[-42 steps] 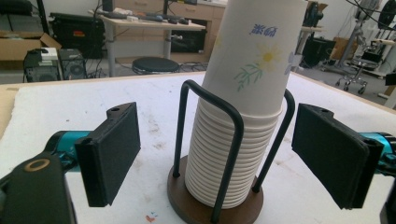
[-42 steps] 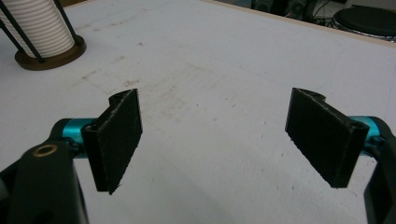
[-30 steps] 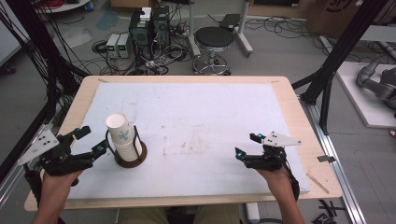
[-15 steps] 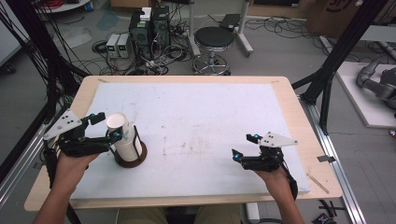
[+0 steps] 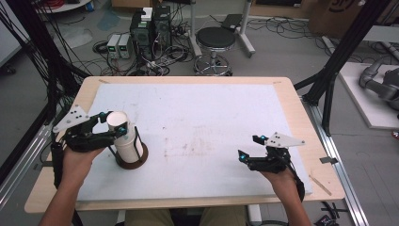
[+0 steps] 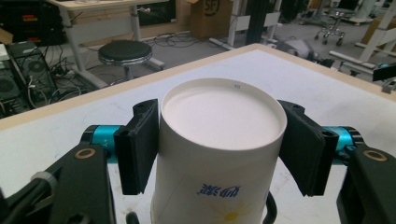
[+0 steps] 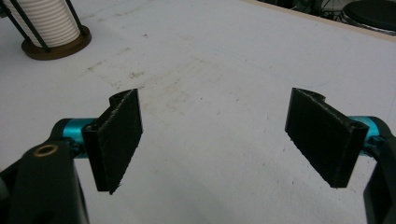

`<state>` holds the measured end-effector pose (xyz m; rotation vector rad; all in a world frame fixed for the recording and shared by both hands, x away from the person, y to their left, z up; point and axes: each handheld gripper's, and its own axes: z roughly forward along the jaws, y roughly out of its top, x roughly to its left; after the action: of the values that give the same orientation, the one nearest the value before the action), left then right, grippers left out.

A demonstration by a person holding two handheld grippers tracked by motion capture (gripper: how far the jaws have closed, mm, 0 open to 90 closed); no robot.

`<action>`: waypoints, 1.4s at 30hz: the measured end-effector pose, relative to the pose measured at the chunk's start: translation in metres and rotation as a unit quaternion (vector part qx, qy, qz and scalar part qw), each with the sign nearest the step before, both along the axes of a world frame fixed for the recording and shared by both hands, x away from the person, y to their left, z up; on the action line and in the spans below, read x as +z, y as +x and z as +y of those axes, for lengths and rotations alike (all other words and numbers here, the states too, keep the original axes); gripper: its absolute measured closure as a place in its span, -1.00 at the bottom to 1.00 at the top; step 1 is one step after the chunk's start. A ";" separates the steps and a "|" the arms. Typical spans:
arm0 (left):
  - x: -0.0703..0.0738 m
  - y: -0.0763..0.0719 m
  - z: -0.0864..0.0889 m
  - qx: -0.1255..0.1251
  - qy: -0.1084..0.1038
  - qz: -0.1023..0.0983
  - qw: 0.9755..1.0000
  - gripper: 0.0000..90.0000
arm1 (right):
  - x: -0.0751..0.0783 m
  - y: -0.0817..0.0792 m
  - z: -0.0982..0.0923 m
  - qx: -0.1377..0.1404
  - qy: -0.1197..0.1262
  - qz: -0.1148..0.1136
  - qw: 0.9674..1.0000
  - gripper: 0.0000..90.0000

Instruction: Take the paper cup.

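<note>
A stack of white paper cups (image 5: pixel 126 141) stands upside down in a black wire holder on a round brown base (image 5: pixel 133 161) at the table's left. My left gripper (image 5: pixel 113 123) reaches the top cup from the left. In the left gripper view the top cup (image 6: pixel 219 154) sits between the two black pads (image 6: pixel 137 144), which press against its sides just under the flat end; the gripper (image 6: pixel 219 149) is shut on it. My right gripper (image 5: pixel 248 146) rests low over the white mat at the front right, open (image 7: pixel 219 135) with nothing between its jaws. The ribbed cup stack (image 7: pixel 46 21) appears far off.
The white mat (image 5: pixel 211 117) covers most of the wooden table (image 5: pixel 301 117), with faint stains at its middle. Behind the table, on the floor, are a black stool (image 5: pixel 215 40), computer boxes (image 5: pixel 150 26) and cables. Black frame legs stand at both sides.
My left gripper moved forward and right from the table's front left, and its jaws now stand on both sides of the top cup. The right gripper stayed nearly still.
</note>
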<state>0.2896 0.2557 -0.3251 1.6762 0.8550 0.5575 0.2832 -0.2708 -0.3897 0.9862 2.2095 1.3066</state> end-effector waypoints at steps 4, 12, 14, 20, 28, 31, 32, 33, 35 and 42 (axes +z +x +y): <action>0.008 -0.001 0.004 0.000 -0.016 -0.006 1.000 -0.25 | -0.001 -0.002 0.005 0.001 -0.003 0.002 1.000 -0.58; 0.033 -0.008 0.006 0.001 -0.030 -0.033 0.999 -0.22 | -0.003 -0.001 0.006 0.006 0.002 0.003 1.000 -0.58; 0.041 -0.008 0.005 0.000 -0.030 -0.041 0.999 -0.21 | -0.002 0.000 0.005 0.005 0.006 0.005 1.000 -0.58; 0.068 -0.007 -0.004 0.000 -0.029 -0.062 0.998 -0.20 | -0.002 0.004 0.004 0.008 0.012 0.001 1.000 -0.58; 0.090 -0.004 -0.022 -0.017 -0.051 -0.082 0.995 -0.19 | -0.001 0.006 0.000 0.012 0.017 -0.002 1.000 -0.58; 0.092 0.000 -0.032 -0.037 -0.062 -0.078 0.994 -0.19 | -0.001 0.006 -0.003 0.011 0.018 -0.004 1.000 -0.58; 0.092 0.000 -0.032 -0.037 -0.062 -0.078 0.994 -0.19 | -0.001 0.005 -0.004 0.009 0.020 -0.002 1.000 -0.58; 0.092 0.001 -0.035 -0.044 -0.066 -0.077 0.994 -0.19 | -0.001 0.005 -0.004 0.009 0.020 -0.002 1.000 -0.58; 0.089 0.003 -0.046 -0.063 -0.068 -0.073 0.993 -0.19 | -0.001 0.006 -0.005 0.009 0.020 -0.003 1.000 -0.58; 0.078 0.009 -0.074 -0.098 -0.065 -0.067 0.991 -0.20 | -0.001 0.006 -0.005 0.011 0.024 -0.010 1.000 -0.58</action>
<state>0.2983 0.1812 -0.2471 1.5642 0.6093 0.4641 0.2893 -0.2759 -0.3905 0.9641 2.1907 1.3785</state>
